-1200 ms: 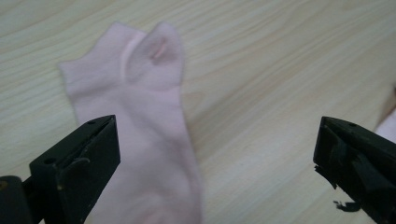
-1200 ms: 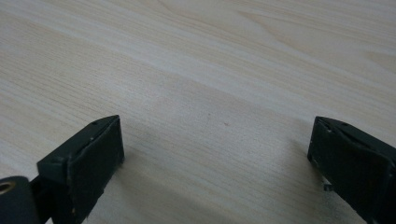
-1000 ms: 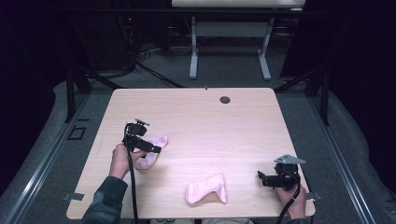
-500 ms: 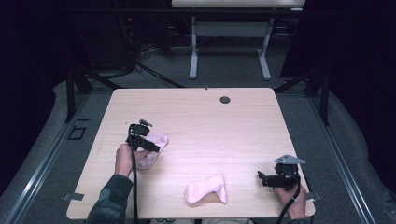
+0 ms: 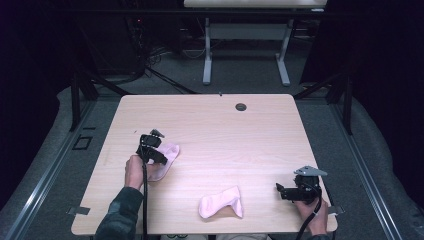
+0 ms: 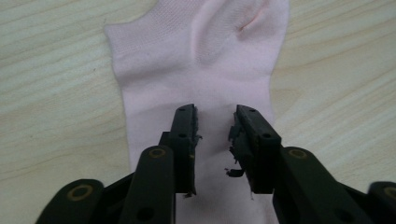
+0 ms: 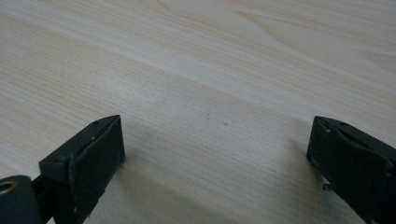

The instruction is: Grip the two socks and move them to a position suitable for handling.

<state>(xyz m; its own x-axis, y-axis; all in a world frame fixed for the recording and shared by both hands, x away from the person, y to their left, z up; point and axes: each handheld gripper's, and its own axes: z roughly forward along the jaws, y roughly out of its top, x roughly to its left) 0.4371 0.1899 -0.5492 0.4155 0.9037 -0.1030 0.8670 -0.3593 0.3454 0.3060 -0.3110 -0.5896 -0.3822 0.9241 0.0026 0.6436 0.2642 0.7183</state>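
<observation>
We see the left gripper [image 6: 215, 123], jaws just closing to a narrow gap, pressed onto the pink sock [image 6: 196, 60]; the right gripper [image 7: 215, 154] gapes wide, empty.

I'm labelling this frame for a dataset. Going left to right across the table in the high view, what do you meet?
Left gripper over the pink sock under it → second pink sock near the front edge → right gripper, jaws wide apart. The small dark grommet sits far back, above the gap between the second sock and right gripper.
</observation>
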